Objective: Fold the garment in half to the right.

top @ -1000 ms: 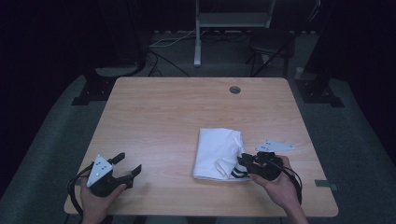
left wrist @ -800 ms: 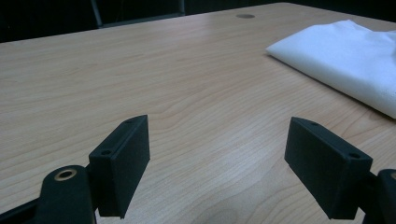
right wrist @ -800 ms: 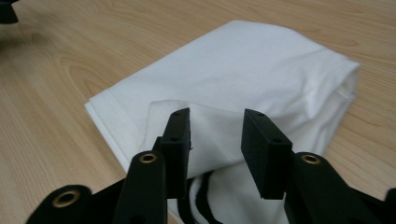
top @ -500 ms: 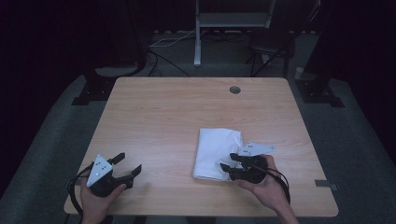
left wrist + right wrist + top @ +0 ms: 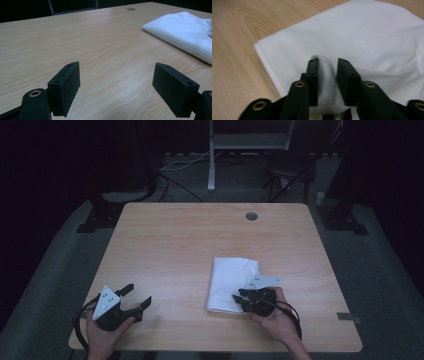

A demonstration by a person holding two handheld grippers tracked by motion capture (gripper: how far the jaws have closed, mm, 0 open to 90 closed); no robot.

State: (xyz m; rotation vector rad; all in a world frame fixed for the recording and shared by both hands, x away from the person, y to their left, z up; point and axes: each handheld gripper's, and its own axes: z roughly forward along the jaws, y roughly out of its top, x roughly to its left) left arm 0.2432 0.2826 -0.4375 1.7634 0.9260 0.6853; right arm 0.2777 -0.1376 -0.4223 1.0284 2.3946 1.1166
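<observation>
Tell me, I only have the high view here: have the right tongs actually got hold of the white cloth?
Observer: Yes. In the right gripper view the right tongs have just been closing and pinch a raised fold of the cloth.
Operator: Which part of it?
Observer: A stitched hem edge runs up between the pads.
Operator: And the left tongs?
Observer: The left tongs stand wide open over bare table, nothing between them.
</observation>
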